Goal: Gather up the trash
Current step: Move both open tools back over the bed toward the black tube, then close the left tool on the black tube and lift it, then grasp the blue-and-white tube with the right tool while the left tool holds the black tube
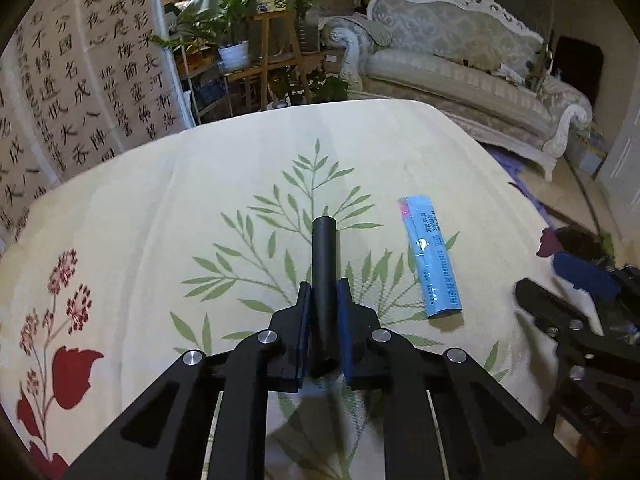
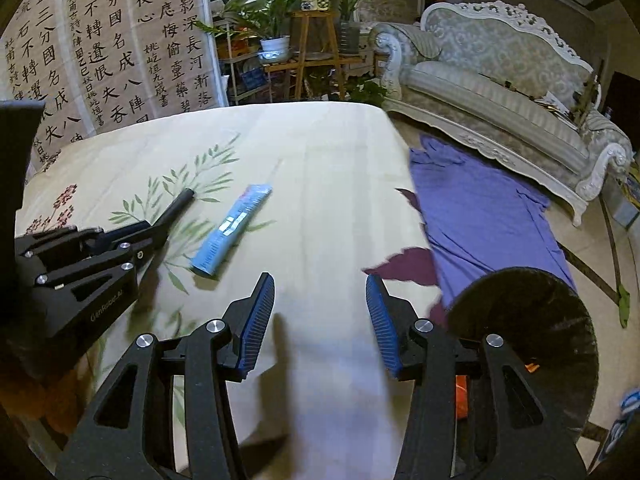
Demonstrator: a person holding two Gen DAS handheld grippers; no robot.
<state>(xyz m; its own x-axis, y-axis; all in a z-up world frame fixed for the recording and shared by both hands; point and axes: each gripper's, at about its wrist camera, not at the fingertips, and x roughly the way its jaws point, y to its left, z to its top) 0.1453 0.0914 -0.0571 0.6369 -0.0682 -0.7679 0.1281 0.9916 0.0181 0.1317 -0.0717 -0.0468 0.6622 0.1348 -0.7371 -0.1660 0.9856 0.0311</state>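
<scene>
A black tube lies along the floral tablecloth, and my left gripper is shut on its near half, pads pressed on both sides. The right wrist view shows the same tube poking out of the left gripper. A light blue wrapper lies flat just right of the tube, untouched. From the right wrist it lies ahead and to the left, wrapper. My right gripper is open over bare cloth near the table's right edge, nothing between its fingers. It also shows as the right gripper at the frame's right.
A round black bin stands on the floor just right of the table, by my right gripper. A purple cloth lies on the floor beyond it. An ornate sofa and plant stands are behind; a calligraphy screen is to the left.
</scene>
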